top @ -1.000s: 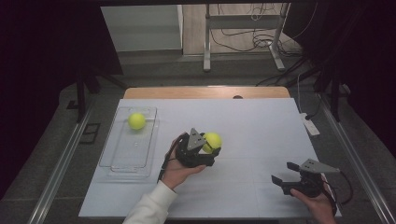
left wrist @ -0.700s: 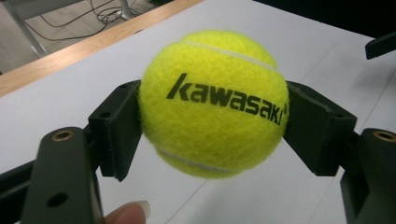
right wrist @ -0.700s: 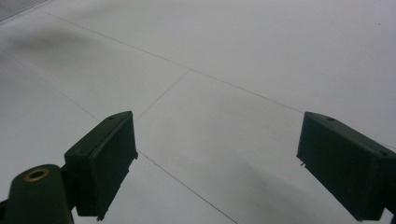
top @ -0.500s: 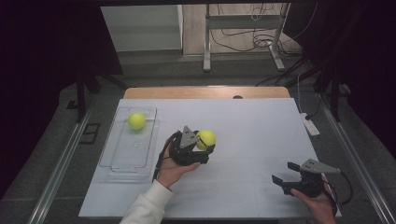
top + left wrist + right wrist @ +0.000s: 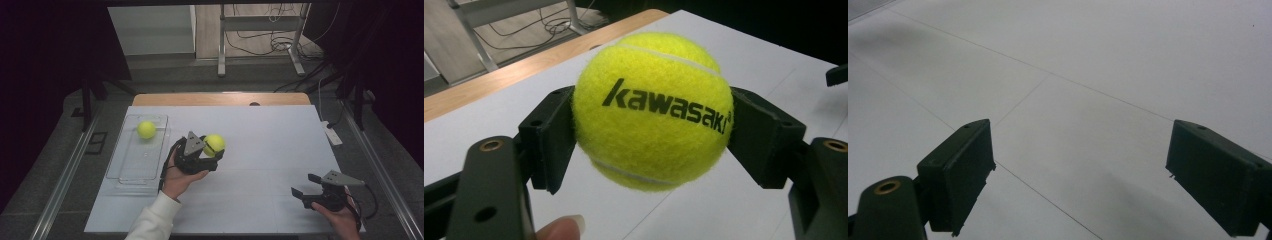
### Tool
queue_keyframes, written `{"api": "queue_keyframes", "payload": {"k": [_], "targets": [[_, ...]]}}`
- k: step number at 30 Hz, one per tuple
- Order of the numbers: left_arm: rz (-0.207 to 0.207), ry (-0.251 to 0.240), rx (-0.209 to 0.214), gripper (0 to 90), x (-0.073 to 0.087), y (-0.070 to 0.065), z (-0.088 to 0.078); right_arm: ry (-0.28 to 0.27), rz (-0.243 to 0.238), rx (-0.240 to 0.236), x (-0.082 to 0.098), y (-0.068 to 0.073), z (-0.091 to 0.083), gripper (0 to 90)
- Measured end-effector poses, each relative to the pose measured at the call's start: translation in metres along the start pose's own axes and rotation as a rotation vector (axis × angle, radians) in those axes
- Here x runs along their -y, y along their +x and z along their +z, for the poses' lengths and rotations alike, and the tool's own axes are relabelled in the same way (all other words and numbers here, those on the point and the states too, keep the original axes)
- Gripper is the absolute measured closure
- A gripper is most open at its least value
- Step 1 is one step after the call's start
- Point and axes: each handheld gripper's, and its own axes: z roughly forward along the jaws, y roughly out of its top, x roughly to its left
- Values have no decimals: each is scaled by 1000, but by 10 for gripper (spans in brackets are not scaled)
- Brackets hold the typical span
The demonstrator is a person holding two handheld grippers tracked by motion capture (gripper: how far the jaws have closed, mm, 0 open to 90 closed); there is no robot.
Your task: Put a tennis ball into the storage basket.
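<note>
Tennis ball (image 5: 651, 110) sits squarely between the two black jaws of the left tool (image 5: 209, 150), which are pinching it from opposite sides; in the left gripper view each pad presses into the yellow felt at the ball's widest part, with the printed word "kawasaki" facing back toward the tool's body. From the high view the ball (image 5: 214, 144) juts out at the front end of this tool, just past the grey three-cornered plate, and is held clear of the white tabletop (image 5: 270, 130) rather than resting on it. A fingertip (image 5: 561, 229) shows just below the ball at the bottom edge of the left gripper view. To the left of this tool, near but apart from it, a clear tray (image 5: 131, 170) lies on the tabletop with a second tennis ball (image 5: 146, 129) inside at its far end. The right tool (image 5: 306, 185) is well apart from the held ball, at the near right of the tabletop; its jaws stand spread wide with nothing between them, only bare white surface ahead.
</note>
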Motion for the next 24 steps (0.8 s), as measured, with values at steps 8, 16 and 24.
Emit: {"api": "queue_keyframes", "payload": {"k": [8,16,24], "targets": [[-5,-13,-47,263,-2,7,-8,1,-1,0,0,0,0,119],[4,-16,-112,263,-1,12,-11,1,-2,-1,0,0,0,119],[-20,-16,-133,263,2,21,-13,2,-3,2,0,0,0,119]]}}
